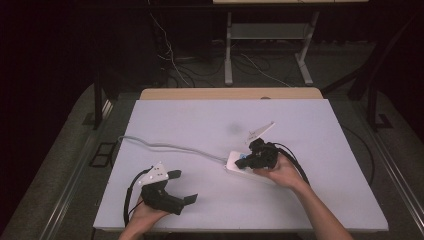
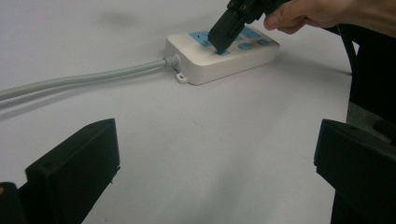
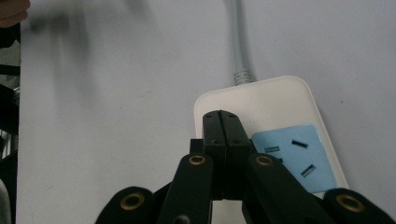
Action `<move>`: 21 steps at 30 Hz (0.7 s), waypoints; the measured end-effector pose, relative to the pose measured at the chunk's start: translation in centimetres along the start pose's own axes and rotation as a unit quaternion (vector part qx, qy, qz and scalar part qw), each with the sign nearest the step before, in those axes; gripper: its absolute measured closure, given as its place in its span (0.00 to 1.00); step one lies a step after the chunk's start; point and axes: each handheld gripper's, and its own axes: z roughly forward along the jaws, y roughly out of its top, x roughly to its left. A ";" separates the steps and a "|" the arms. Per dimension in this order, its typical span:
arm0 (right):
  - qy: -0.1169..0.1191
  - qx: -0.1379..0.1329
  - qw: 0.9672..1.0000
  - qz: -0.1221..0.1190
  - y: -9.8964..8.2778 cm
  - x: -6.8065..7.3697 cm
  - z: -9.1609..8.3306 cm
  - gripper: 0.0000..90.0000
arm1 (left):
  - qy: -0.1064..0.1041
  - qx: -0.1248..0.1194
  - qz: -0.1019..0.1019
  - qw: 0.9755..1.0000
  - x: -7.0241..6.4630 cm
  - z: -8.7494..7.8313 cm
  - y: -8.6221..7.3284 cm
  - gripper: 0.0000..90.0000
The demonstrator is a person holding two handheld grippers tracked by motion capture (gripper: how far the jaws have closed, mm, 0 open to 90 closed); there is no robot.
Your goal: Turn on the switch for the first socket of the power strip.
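A white power strip with blue socket faces lies right of the table's middle, and its grey cable runs off to the left. My right gripper is shut with nothing between its jaws, and its tip presses down on the strip's top close to the cable end. My left gripper rests near the front left edge, open and holding nothing. In the left gripper view its two black jaws stand wide apart, facing the strip.
The white table top lies bare around the strip. A wooden strip borders its far edge. Beyond it stand a metal frame and loose cables on the floor.
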 end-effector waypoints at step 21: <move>-0.029 -0.020 0.999 0.005 0.3 -0.3 -4.2 1.00 | -0.001 -0.005 -0.002 1.000 0.0 0.0 0.1 0.00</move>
